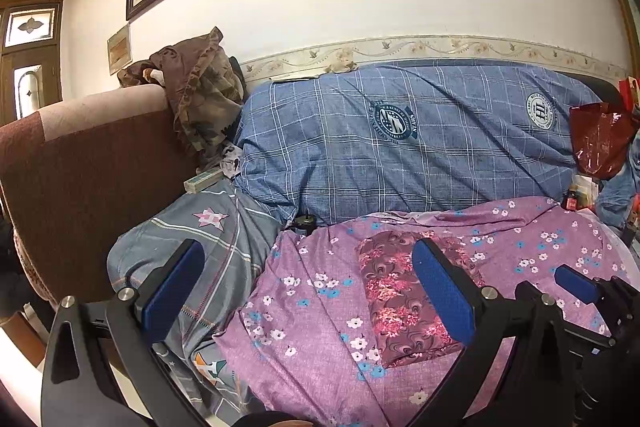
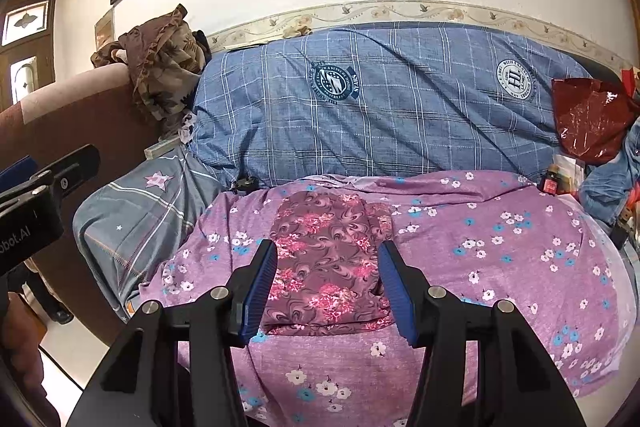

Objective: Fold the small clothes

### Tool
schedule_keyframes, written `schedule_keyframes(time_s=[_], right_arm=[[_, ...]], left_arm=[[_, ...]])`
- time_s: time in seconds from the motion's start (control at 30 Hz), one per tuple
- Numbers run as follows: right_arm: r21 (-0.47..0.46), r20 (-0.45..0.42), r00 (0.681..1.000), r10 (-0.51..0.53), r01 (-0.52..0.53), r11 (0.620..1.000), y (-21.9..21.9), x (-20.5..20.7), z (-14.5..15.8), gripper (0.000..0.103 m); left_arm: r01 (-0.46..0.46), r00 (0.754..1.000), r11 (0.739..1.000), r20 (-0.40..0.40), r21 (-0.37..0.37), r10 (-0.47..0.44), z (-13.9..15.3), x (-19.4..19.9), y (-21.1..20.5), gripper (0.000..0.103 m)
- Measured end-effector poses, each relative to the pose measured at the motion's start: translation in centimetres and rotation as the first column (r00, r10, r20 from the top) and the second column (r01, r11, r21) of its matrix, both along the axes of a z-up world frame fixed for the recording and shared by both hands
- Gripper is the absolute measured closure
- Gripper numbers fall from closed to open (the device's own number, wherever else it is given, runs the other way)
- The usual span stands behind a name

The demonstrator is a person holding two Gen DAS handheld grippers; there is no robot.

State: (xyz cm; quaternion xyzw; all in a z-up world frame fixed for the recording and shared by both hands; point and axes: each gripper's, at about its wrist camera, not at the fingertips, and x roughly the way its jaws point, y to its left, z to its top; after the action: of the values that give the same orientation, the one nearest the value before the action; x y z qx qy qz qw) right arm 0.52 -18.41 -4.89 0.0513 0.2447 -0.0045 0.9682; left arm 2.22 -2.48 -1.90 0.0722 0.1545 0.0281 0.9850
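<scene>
A small maroon garment with pink flowers (image 2: 328, 263) lies folded into a compact rectangle on the purple flowered sheet (image 2: 500, 259). My right gripper (image 2: 327, 287) is open and empty, hovering just above the garment's near half with a finger on each side. In the left wrist view the garment (image 1: 400, 291) lies right of centre. My left gripper (image 1: 308, 287) is open and empty, above the sheet's left part, its right finger (image 1: 444, 291) over the garment. The right gripper shows at that view's right edge (image 1: 576, 283).
A blue checked quilt (image 2: 380, 103) lies behind the sheet along the wall. A grey star-print pillow (image 2: 136, 211) and a brown sofa arm (image 1: 80, 179) are at left. A red plastic bag (image 2: 588, 115) and small bottles sit at right. A crumpled brown cloth (image 1: 196, 99) tops the sofa arm.
</scene>
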Motion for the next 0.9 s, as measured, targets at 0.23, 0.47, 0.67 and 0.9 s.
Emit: schedule_keyframes(time_s=[0.23, 0.47, 0.67, 0.9], right_arm=[[-0.010, 0.006, 1.000, -0.005, 0.005, 1.000, 0.2, -0.3, 0.4, 0.049], [-0.028, 0.010, 1.000, 0.000, 0.001, 1.000, 0.8, -0.4, 0.5, 0.049], [-0.030, 0.004, 1.000, 0.002, -0.002, 1.000, 0.9, -0.1, 0.2, 0.049], [-0.022, -0.007, 1.000, 0.001, -0.001, 1.000, 0.6, 0.6, -0.3, 0.049]], left_arm=[[-0.004, 1.000, 1.000, 0.003, -0.018, 0.004, 0.3, -0.5, 0.2, 0.000], [-0.001, 1.000, 1.000, 0.000, -0.020, 0.001, 0.4, -0.6, 0.2, 0.000], [-0.005, 1.000, 1.000, -0.007, -0.026, 0.005, 0.3, -0.3, 0.2, 0.000], [-0.009, 1.000, 1.000, -0.023, -0.023, 0.009, -0.2, 0.4, 0.1, 0.000]])
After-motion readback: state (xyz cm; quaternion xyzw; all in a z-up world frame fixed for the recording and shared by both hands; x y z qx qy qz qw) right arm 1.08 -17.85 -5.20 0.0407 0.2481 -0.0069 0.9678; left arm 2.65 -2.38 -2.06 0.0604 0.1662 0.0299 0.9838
